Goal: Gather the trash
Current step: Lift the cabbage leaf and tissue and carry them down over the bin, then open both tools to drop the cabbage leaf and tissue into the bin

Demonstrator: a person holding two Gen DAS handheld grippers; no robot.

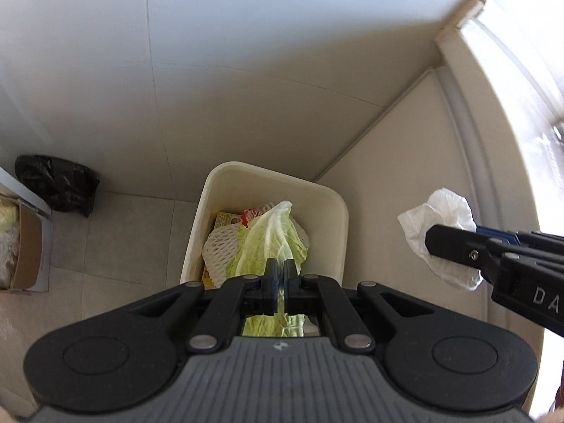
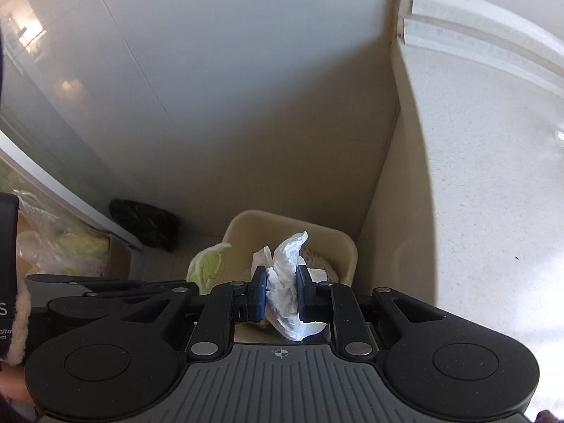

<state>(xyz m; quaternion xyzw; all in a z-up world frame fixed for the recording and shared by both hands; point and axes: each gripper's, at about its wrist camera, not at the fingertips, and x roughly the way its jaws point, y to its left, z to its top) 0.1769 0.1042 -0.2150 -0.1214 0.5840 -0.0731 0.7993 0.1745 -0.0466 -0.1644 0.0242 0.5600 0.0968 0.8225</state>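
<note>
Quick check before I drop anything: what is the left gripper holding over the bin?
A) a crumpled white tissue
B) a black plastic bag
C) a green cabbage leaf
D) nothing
C: the left gripper is shut on the cabbage leaf, which hangs over the bin; the crumpled tissue is in the right gripper.

Left gripper point(image 1: 281, 283): angled steeply down above the bin point(image 1: 338, 218), clamped on a cabbage leaf point(image 1: 271, 236).
Right gripper point(image 2: 280, 290): angled steeply down above the bin, pinching crumpled tissue point(image 2: 283, 282).
</note>
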